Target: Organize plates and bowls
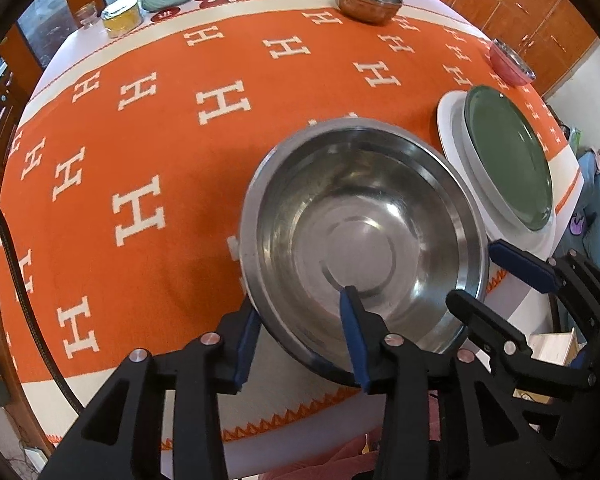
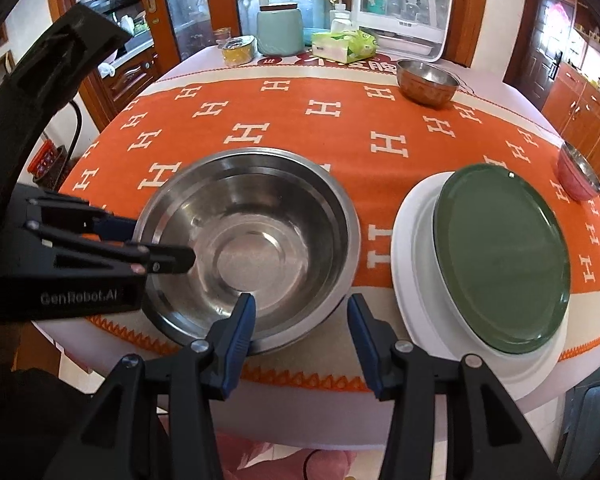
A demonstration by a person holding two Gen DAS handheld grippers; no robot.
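Observation:
A big steel bowl (image 1: 364,216) (image 2: 252,236) rests upright on the orange cloth near the table's front edge. My left gripper (image 1: 300,298) (image 2: 162,242) straddles the bowl's rim, one finger outside and one inside, with the pads clear of the metal. My right gripper (image 2: 301,298) (image 1: 474,272) straddles the rim at another spot, also open with a gap on both sides. Beside the bowl, a green plate (image 1: 508,156) (image 2: 500,256) lies on a larger white plate (image 1: 448,128) (image 2: 408,248). A small metal bowl (image 1: 366,2) (image 2: 426,82) and a pink bowl (image 1: 510,62) (image 2: 578,176) sit farther off.
At the table's far end stand a teal canister (image 2: 280,32), a green tissue pack (image 2: 342,46), a yellow jar (image 2: 238,50) and a white countertop cabinet (image 2: 400,16). The table's rounded front edge (image 2: 300,416) is just below both grippers.

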